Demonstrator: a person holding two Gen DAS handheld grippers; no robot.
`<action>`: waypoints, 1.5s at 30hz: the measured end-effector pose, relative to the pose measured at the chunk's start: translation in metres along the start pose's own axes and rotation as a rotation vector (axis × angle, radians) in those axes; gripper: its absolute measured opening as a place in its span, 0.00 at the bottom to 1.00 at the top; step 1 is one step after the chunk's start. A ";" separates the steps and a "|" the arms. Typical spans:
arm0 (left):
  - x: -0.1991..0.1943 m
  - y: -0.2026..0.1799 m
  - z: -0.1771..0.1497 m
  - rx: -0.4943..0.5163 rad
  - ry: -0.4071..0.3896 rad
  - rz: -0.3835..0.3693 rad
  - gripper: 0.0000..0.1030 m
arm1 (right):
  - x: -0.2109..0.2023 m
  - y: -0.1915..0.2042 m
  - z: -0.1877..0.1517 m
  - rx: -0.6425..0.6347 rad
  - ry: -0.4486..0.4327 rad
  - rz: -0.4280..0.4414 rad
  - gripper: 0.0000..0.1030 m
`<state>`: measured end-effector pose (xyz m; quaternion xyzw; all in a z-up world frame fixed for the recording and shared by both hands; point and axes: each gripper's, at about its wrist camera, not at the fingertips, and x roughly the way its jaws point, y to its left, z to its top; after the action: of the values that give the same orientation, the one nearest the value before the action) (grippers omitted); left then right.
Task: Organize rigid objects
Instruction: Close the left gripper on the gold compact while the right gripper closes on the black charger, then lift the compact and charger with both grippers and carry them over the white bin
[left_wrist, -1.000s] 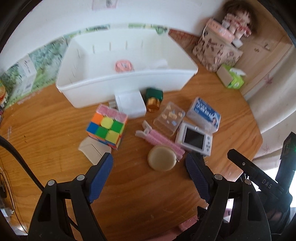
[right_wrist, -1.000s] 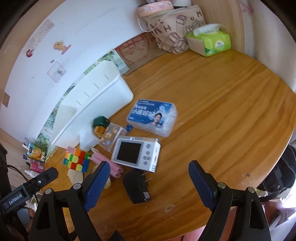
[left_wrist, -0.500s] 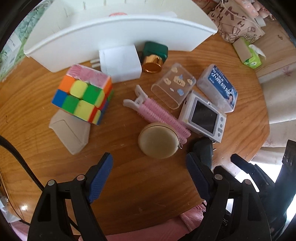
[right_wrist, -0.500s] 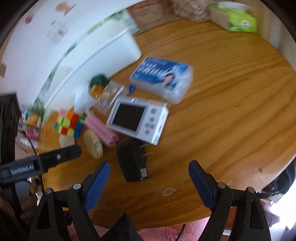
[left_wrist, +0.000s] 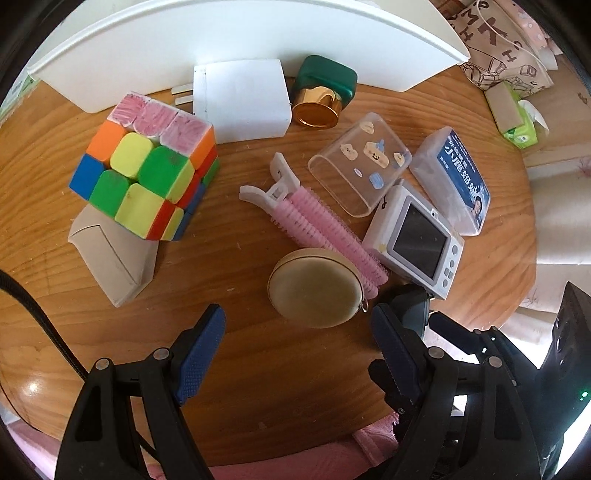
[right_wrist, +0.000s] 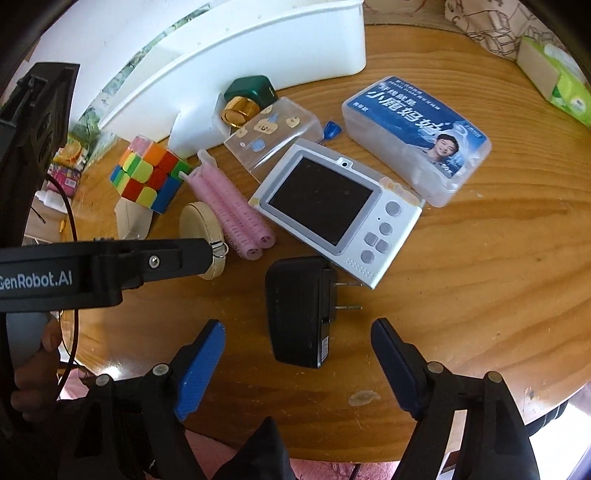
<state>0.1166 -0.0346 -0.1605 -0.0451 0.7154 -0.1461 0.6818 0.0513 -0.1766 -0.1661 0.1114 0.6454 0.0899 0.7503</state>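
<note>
The black charger (right_wrist: 300, 313) lies flat on the table (right_wrist: 480, 295), just in front of our right gripper (right_wrist: 297, 363), whose jaws have just been closing a little but are not touching it yet. We should come straight down and pinch its long sides, staying off the prongs and the little white camera (right_wrist: 332, 206). Our left gripper (left_wrist: 295, 356) hangs open near the round tan case (left_wrist: 316, 288), holding nothing.

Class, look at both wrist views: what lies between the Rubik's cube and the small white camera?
The pink hair-roller clips lie between the Rubik's cube and the white camera; both wrist views show it.
</note>
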 end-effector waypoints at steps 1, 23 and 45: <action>0.001 0.000 0.001 -0.001 0.004 -0.001 0.81 | 0.001 0.000 0.001 -0.004 0.006 -0.001 0.76; 0.011 0.014 0.003 -0.094 0.040 -0.096 0.57 | 0.012 0.016 0.024 -0.127 0.067 -0.110 0.53; -0.025 0.018 -0.013 -0.033 -0.107 -0.191 0.57 | -0.001 0.042 -0.006 -0.108 -0.015 -0.116 0.52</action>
<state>0.1078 -0.0087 -0.1412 -0.1322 0.6725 -0.1962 0.7012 0.0457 -0.1366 -0.1540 0.0338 0.6392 0.0801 0.7641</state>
